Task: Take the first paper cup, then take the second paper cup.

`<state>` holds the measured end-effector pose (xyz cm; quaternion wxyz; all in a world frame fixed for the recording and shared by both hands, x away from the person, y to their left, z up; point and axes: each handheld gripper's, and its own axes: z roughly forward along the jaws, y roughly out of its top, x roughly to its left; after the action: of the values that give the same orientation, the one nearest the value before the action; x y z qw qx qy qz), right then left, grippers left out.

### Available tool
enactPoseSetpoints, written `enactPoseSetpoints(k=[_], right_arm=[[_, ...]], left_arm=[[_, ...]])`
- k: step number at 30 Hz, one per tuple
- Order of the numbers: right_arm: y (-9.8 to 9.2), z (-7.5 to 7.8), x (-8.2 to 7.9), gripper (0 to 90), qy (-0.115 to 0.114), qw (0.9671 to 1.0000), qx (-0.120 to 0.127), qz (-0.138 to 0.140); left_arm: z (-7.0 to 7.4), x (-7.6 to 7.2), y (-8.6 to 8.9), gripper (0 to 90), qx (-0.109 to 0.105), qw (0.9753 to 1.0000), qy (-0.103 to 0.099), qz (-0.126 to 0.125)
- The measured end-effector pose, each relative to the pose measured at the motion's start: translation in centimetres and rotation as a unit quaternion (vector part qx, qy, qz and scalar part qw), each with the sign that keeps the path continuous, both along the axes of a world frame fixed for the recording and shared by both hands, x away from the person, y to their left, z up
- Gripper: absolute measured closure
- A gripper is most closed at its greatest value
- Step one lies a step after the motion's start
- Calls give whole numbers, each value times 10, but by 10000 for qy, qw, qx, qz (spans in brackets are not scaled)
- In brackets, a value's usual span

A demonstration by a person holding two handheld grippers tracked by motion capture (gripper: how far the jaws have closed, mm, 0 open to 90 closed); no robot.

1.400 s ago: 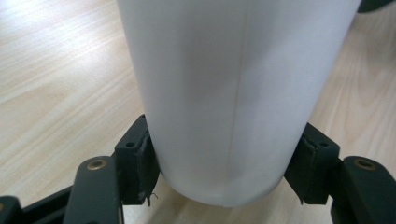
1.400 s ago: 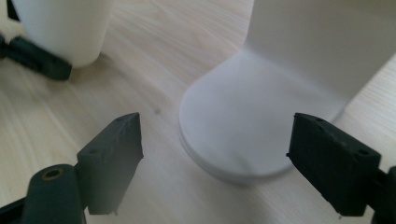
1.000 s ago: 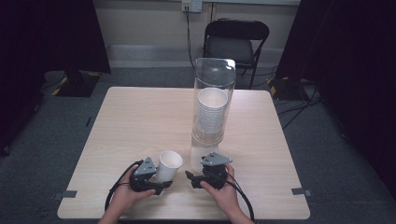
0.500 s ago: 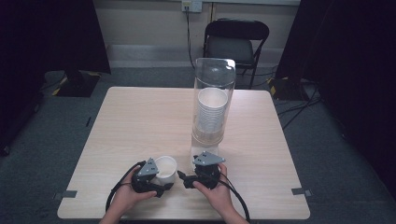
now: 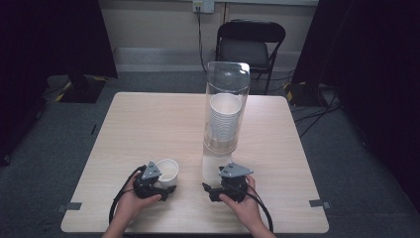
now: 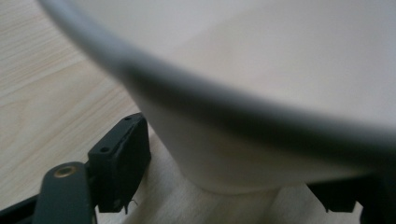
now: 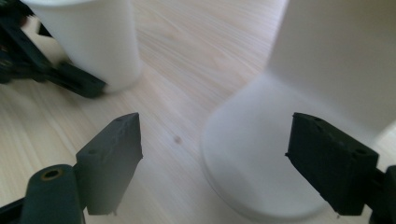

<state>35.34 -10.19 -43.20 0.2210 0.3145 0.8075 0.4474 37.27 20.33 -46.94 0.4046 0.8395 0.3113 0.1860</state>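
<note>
Down at the near edge of the pale wooden worktop (image 5: 148,124), the left gripper (image 5: 166,190) has a white paper cup (image 5: 167,170) between its fingers (image 6: 120,161) — the cup stands upright on the wood, mouth up, and in the left gripper view one black pad sits just beside its lower wall, the other at the far side of the base; whether they press it I cannot tell. Over on the right, the right gripper (image 5: 208,191) lies low on the worktop, fingers (image 7: 112,161) spread wide and holding nothing — between them is bare wood and the round foot of the tall clear tube (image 5: 225,114). That tube stands upright mid-table, a stack of white cups (image 5: 224,119) inside. Beyond the table, a black folding chair (image 5: 251,44).
</note>
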Motion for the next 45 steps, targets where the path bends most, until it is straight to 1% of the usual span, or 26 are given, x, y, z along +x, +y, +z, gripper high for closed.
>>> enactPoseSetpoints(k=[1, 2, 3, 4, 5, 7, 10, 12, 13, 16, 18, 22, 23, 26, 28, 30, 31, 32, 33, 34, 37, 40, 41, 43, 45], right_arm=[[-5, -1, 1, 172, 44, 10000, -2, -33], [-9, -2, 1, 173, 57, 10000, -13, -51], [-13, -3, 1, 172, 75, 9999, -24, -81], [-17, -3, 1, 171, 36, 9999, -83, -130], [-20, -3, 1, 171, 26, 9998, -76, -154], [-25, -1, 1, 165, 11, 9998, -60, -195], [-31, 1, 2, 152, 8, 9998, -48, -195], [-34, 1, 3, 146, -7, 9998, -48, -192], [-34, 1, 4, 147, 65, 9998, -1, -213], [-34, 1, 5, 156, 81, 9997, 20, -222], [-34, 2, 6, 177, 115, 9998, 113, -150], [-34, 6, 9, 177, -33, 9993, 191, -304], [-34, 7, 9, 177, -8, 9993, 208, -312], [-33, 9, 13, 174, -27, 9992, 133, -370], [-33, 10, 14, 148, -54, 9989, 167, -435], [-32, 12, 15, 146, -58, 9989, 142, -450], [-32, 13, 15, 146, -68, 9986, 139, -504], [-32, 14, 16, 143, -88, 9987, 137, -475], [-33, 16, 16, 142, -141, 9989, 157, -426], [-33, 17, 17, 142, -183, 9986, 179, -456], [-33, 22, 20, 143, -234, 9984, 285, -430], [-33, 28, 23, 143, -300, 9977, 373, -470], [-33, 29, 24, 143, -295, 9975, 443, -471], [-32, 31, 25, 145, -322, 9971, 455, -527], [-31, 34, 27, 153, -332, 9969, 499, -509]], left_arm=[[0, -1, 2, 201, 22, 10000, 1, -6], [-1, -3, 3, 193, -29, 10000, 33, 38], [-1, -4, 5, 182, -10, 10000, 33, 50], [-1, -5, 7, 167, -4, 10000, 44, 83], [-2, -6, 10, 153, 3, 9999, 49, 97], [-2, -7, 15, 152, -7, 9999, 47, 124], [-2, -9, 24, 151, -1, 9998, 44, 197], [-2, -10, 29, 151, 7, 9998, 34, 202], [-3, -10, 30, 150, 9, 9998, 25, 200], [-3, -11, 31, 150, 9, 9998, 48, 209], [-3, -11, 31, 149, 11, 9998, 55, 202], [-3, -12, 32, 149, 6, 9998, 43, 212], [-3, -12, 32, 149, 5, 9998, 41, 212], [-3, -12, 32, 149, 7, 9998, 42, 213], [-3, -12, 32, 148, 4, 9998, 41, 217], [-3, -12, 32, 148, 7, 9998, 41, 214], [-3, -12, 32, 148, 6, 9998, 40, 216], [-3, -12, 32, 148, 6, 9998, 42, 215], [-3, -12, 32, 148, 5, 9998, 42, 216], [-3, -12, 32, 148, 4, 9998, 42, 216], [-3, -12, 32, 148, 4, 9998, 42, 218], [-3, -12, 32, 147, 6, 9998, 52, 210], [-3, -12, 32, 147, 0, 9998, 58, 209], [-3, -12, 32, 147, 1, 9998, 58, 207], [-3, -11, 32, 146, -1, 9998, 63, 207]])
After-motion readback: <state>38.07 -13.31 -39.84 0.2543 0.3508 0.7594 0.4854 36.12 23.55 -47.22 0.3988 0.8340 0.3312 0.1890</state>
